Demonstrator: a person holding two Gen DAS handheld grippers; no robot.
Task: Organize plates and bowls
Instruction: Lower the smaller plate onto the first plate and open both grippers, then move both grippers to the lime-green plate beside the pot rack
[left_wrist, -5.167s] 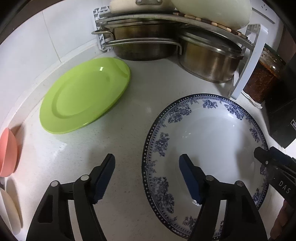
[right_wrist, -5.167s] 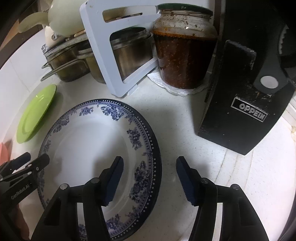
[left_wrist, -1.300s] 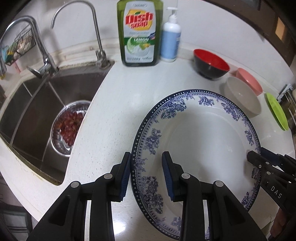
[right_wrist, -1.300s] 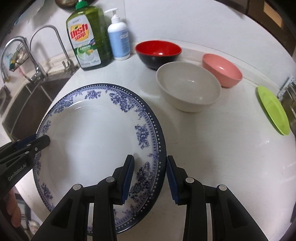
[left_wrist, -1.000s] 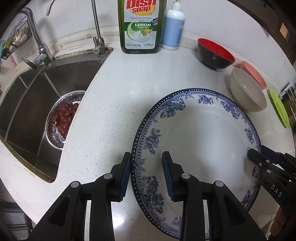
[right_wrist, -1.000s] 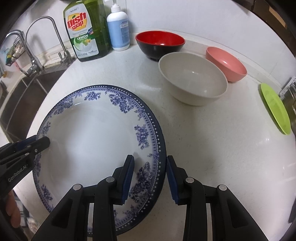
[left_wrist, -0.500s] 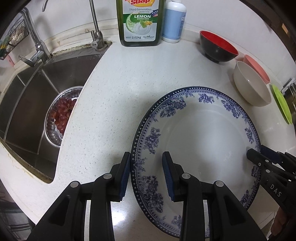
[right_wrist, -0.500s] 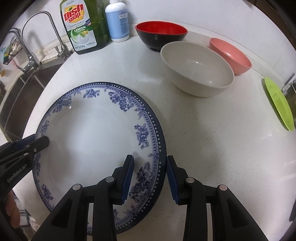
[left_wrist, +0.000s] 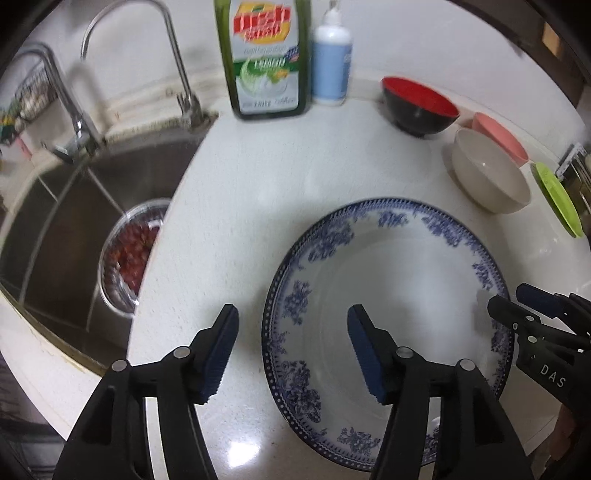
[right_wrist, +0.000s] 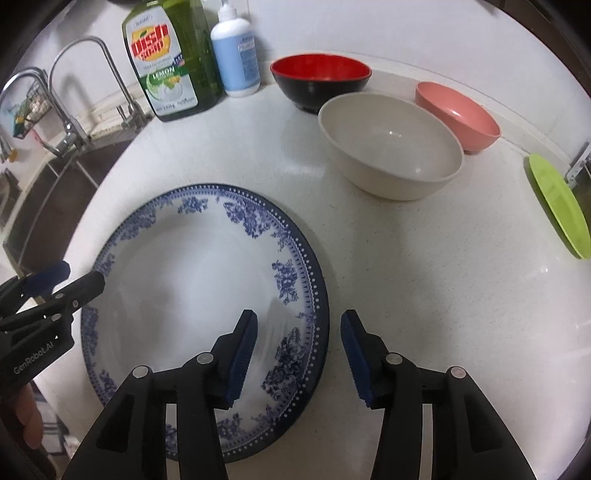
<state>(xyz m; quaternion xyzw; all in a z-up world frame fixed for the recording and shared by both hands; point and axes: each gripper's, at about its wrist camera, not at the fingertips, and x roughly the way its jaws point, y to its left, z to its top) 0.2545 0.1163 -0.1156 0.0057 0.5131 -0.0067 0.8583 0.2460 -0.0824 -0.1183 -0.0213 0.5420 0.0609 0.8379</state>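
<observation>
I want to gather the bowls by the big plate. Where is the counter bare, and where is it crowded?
Bare: between the blue-patterned plate and beige bowl, toward the green plate; also between the plate and dish soap bottle. Crowded: the back wall, with the red bowl and pink bowl.

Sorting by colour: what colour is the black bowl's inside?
Red inside the black bowl; clearest in the right wrist view.

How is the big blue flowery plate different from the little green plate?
The blue and white plate is much bigger than the green plate. The blue and white plate has flowers and dots round its rim, while the green plate is plain. The blue and white plate sits near the counter's front edge, between the two open hand-held grippers; the green plate lies far off to the right. Both are round, empty and on the white counter.
</observation>
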